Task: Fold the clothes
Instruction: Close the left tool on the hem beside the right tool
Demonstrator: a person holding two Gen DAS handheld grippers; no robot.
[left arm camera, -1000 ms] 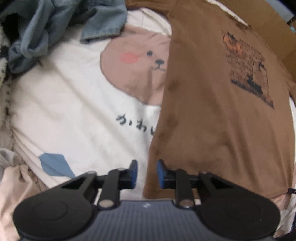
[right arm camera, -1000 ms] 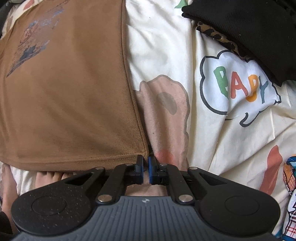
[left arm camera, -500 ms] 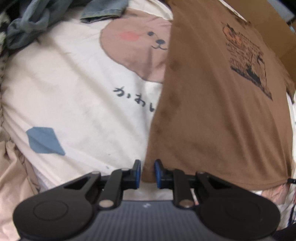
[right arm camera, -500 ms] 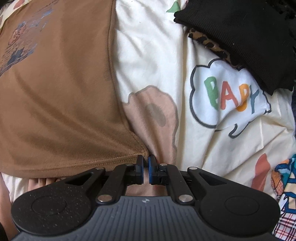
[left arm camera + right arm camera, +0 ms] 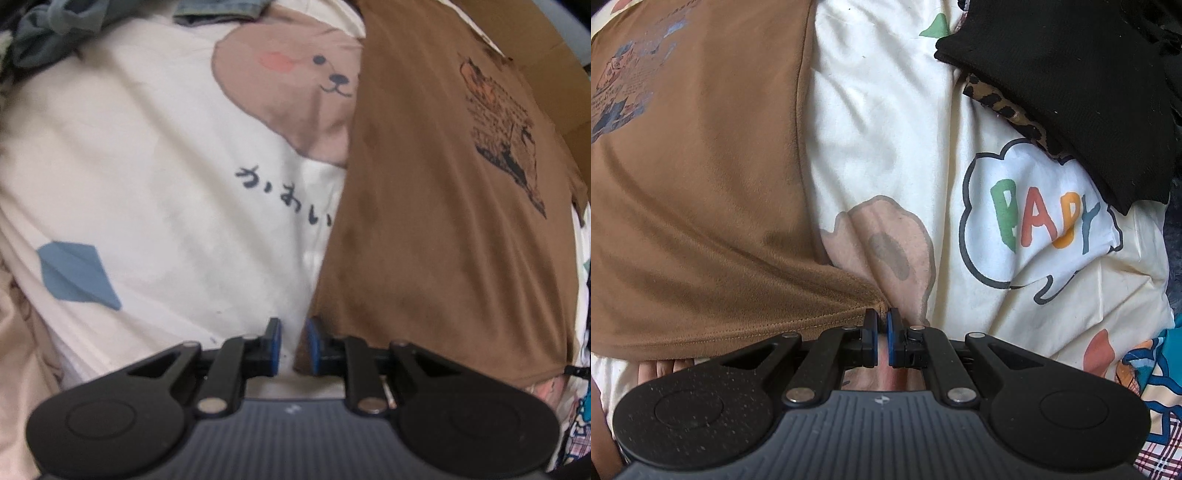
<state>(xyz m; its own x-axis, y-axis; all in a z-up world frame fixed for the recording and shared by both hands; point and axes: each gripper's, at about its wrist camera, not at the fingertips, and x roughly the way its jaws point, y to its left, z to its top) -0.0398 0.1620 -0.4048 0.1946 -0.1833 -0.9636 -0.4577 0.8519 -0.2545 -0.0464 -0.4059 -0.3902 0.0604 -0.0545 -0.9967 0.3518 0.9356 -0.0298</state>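
Left pose: I hold the left gripper (image 5: 292,341) pointing steeply down at the bed, over the near left corner of the shirt (image 5: 436,229).
Left tongs: the jaws stand a narrow gap apart, unclenched. The shirt's corner lies by the right pad; I see bare sheet (image 5: 147,177) in the gap, and nothing is pinched.
Right pose: my right gripper (image 5: 882,338) points straight down at the shirt's other near corner.
Right tongs: clenched, pinching the hem corner, and the cloth puckers into folds towards the tips.
Shirt: brown, spread flat and print side up on the cartoon sheet, hem nearest me.
Around: a denim garment (image 5: 218,7) lies beyond the left side; black clothes (image 5: 1067,74) lie over a leopard-print piece (image 5: 1004,107) on the right.
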